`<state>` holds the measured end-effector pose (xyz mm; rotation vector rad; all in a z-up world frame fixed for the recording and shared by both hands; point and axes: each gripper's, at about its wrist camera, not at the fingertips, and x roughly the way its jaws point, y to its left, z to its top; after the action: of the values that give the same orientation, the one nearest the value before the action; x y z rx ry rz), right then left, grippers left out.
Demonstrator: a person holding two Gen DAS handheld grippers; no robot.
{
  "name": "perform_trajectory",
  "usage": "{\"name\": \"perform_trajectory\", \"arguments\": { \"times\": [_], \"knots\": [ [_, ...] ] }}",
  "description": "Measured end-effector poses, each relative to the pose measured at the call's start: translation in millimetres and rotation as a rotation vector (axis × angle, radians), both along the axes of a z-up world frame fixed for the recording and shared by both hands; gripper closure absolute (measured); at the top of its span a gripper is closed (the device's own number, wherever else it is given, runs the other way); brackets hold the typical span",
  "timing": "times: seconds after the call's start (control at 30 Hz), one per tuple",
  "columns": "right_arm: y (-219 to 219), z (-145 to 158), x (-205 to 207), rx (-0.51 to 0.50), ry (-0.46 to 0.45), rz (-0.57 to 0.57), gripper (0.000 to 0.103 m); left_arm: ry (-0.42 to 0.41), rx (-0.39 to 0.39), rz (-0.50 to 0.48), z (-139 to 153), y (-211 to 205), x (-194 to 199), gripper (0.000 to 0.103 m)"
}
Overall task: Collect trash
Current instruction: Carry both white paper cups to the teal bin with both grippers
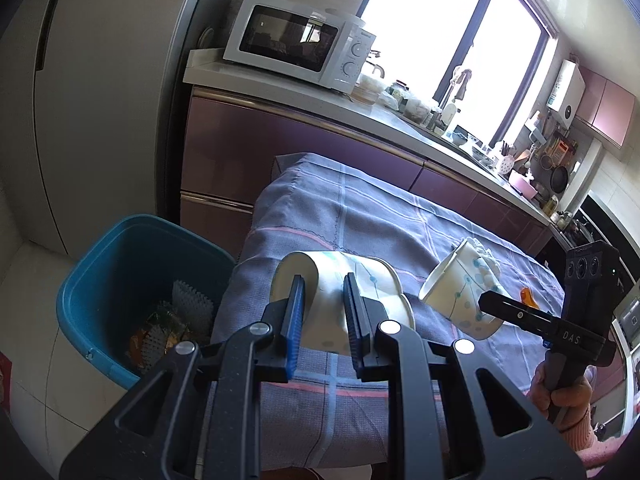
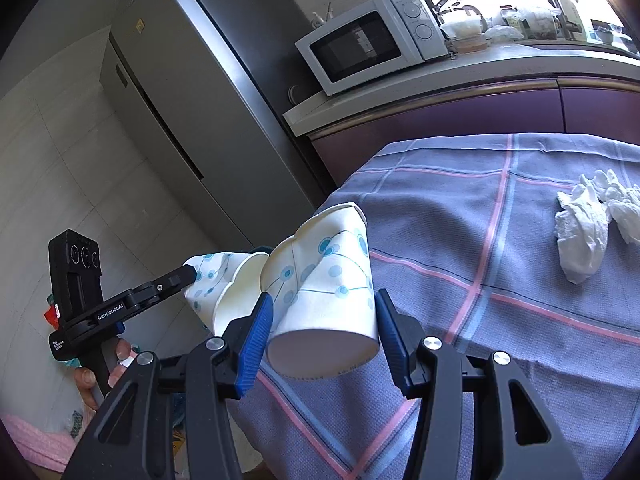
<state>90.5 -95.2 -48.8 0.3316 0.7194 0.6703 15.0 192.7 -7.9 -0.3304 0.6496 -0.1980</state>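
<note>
My left claw (image 1: 323, 312) squeezes a crushed paper cup (image 1: 340, 292), base toward me; my right claw (image 2: 324, 332) clamps another cup (image 2: 328, 280), mouth pointing away. Only its view shows tissues (image 2: 592, 220).

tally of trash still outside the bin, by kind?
Paper cups: 2, one in the left gripper (left cup), one in the right gripper (right cup).
Crumpled tissue: 1 heap on the tablecloth; cannot tell if it is more than one piece.
Orange scrap: 1.
Total: 4.
The blue bin already holds some items.
</note>
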Motion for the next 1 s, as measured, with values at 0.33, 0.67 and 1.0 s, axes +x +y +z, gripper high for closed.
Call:
{"name": "perform_trajectory", "arguments": {
  "times": [0.33, 0.67, 1.0],
  "knots": [
    [42, 5, 8, -0.022, -0.018, 0.09, 0.053, -0.01, 0.0, 0.088, 2, 37, -11, 0.083],
    [74, 8, 15, -0.043, -0.032, 0.158, 0.053, -0.012, -0.005, 0.169, -1, 75, -21, 0.083],
    [106, 11, 20, -0.062, -0.034, 0.209, 0.053, 0.014, -0.016, 0.226, -13, 102, -23, 0.083]
  ]
}}
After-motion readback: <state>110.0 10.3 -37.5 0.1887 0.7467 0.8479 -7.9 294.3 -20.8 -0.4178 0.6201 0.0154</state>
